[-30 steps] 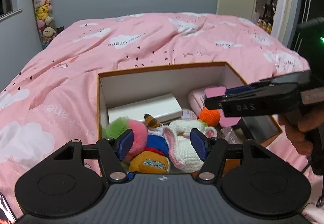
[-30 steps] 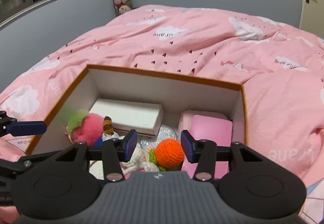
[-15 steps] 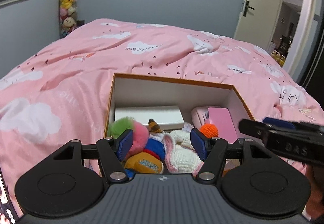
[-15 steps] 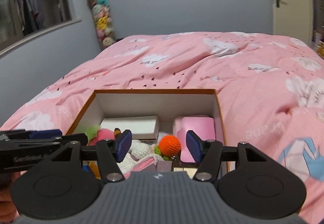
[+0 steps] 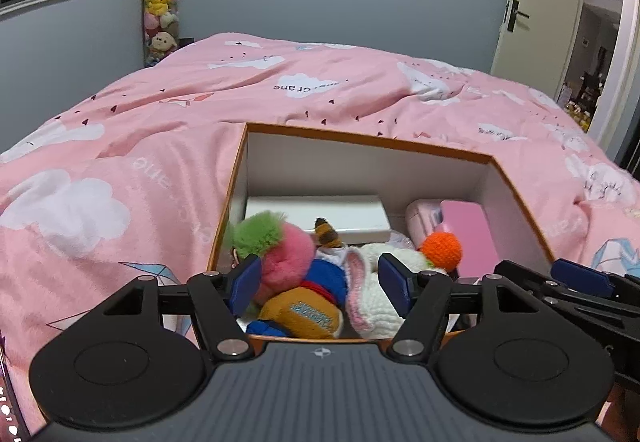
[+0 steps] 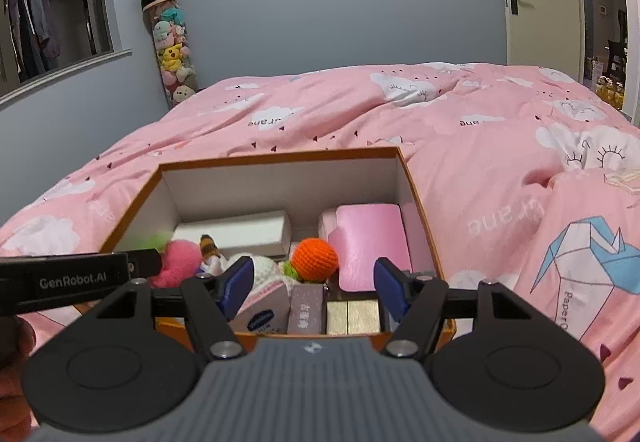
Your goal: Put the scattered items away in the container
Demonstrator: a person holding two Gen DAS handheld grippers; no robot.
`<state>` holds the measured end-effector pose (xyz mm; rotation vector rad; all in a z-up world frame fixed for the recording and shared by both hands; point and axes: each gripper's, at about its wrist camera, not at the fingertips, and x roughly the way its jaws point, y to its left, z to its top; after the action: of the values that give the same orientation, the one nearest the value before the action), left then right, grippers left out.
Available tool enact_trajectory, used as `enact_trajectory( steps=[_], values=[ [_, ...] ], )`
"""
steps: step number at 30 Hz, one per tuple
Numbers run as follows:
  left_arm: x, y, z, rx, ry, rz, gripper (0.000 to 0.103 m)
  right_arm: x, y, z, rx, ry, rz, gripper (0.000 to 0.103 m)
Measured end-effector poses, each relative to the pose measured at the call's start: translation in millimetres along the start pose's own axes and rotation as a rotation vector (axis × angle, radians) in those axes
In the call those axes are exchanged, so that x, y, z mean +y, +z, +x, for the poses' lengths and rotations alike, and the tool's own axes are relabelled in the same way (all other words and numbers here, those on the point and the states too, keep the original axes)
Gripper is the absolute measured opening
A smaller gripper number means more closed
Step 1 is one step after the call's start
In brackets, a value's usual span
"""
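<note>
An orange-rimmed box is set on the pink bed. Packed inside, left to right, are a pink-green plush, white carton, orange crochet ball and pink case. Both the left claw and the right claw are held spread, empty, the right's jaws having just been opening.

An orange-rimmed box sits on the bed (pink cloud-print duvet).

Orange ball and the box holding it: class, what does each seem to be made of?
Orange ball: crocheted yarn, matte, judging by its looped stitch texture. Box: probably rigid cardboard, with smooth white inner walls, a thin orange rim and crisp straight edges; it could be another stiff board.
</note>
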<state>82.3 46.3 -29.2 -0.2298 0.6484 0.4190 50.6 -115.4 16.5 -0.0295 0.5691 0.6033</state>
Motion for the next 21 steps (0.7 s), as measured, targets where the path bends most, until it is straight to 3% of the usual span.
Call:
enact_trajectory(
  steps=[15,21],
  values=[
    [-1.9,-13.4,21.8,0.058,0.040,0.033,0.079,-1.9,-19.4,17.8,0.027,-0.012,-0.009,0.073],
    [-9.5,-19.0,27.4,0.061,0.057,0.095,0.084,0.8,-22.6,22.4,0.021,-0.023,-0.032,0.075]
  ],
)
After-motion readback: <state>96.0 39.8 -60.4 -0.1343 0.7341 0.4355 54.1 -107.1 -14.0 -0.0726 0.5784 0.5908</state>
